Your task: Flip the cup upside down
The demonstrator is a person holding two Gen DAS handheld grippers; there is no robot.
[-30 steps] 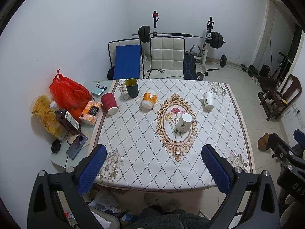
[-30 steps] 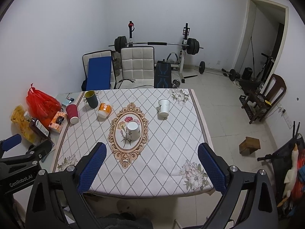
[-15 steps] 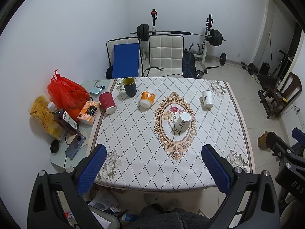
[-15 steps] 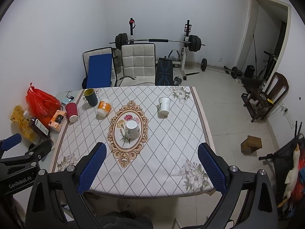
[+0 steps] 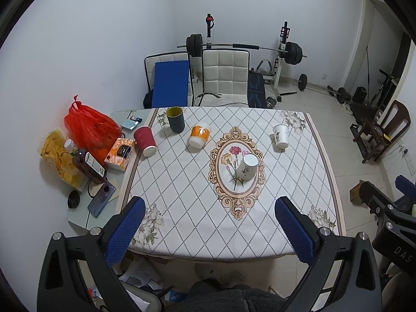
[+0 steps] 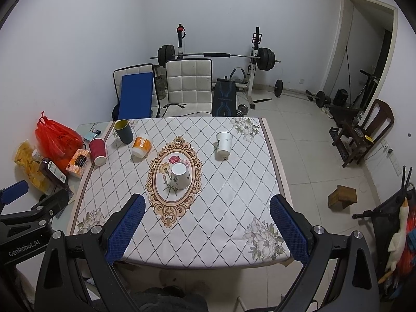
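Several cups stand on the table [image 5: 182, 208]. A white paper cup [image 5: 248, 166] [image 6: 180, 175] stands upside down on the oval flower motif. Another white cup [image 5: 280, 135] [image 6: 224, 142] stands upright at the far right. An orange cup [image 5: 199, 135] [image 6: 141, 146] and a red cup [image 5: 145, 140] [image 6: 97, 151] stand upside down, and a dark green cup [image 5: 176, 119] [image 6: 124, 131] stands upright at the far left. My left gripper [image 5: 208, 228] and right gripper [image 6: 206, 230] are open and empty, held high above the table's near edge.
A red bag [image 5: 88, 127], a chip bag [image 5: 59, 161], a bottle [image 5: 87, 165], an orange box [image 5: 120, 153] and a phone [image 5: 101, 199] lie on the side table at left. Chairs [image 5: 225, 78] and a barbell rack [image 5: 244, 48] stand behind the table.
Both grippers have pulled back and up a little, so the table looks slightly smaller and farther. The cups have not moved.
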